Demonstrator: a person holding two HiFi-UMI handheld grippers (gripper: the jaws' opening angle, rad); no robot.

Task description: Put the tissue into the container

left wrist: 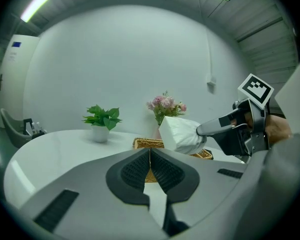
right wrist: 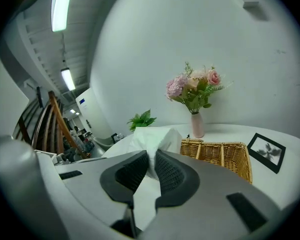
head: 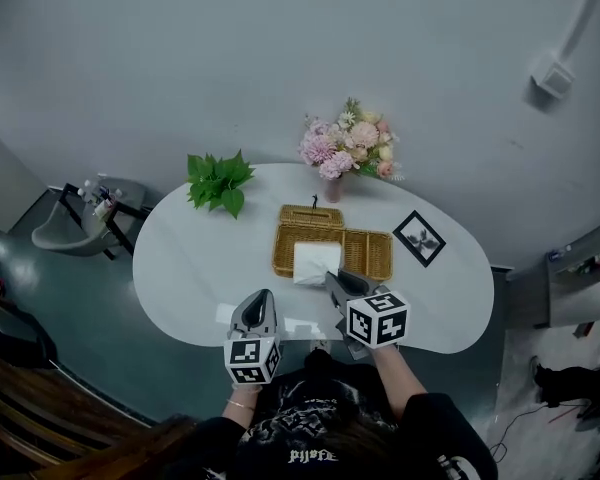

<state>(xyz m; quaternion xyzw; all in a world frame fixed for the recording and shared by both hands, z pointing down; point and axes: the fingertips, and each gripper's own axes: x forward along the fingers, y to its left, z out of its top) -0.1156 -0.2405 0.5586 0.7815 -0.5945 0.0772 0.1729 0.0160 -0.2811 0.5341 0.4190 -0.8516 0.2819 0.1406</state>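
wicker basket [head: 370,253] on the table [head: 190,258]; my right hand-held gripper [head: 332,279] clamps the tissue pack [head: 315,261] just above it. left hand-held gripper [head: 263,297] clenched, jaws together.

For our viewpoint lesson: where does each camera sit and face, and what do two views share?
Head view: on the head, steeply down at the table; left gripper, right gripper, arms show.
Left gripper view: on that gripper, toward the flowers; its shut jaws show.
Right gripper view: likewise, toward the basket; its jaws pinch the tissue.
All share basket, tissue.
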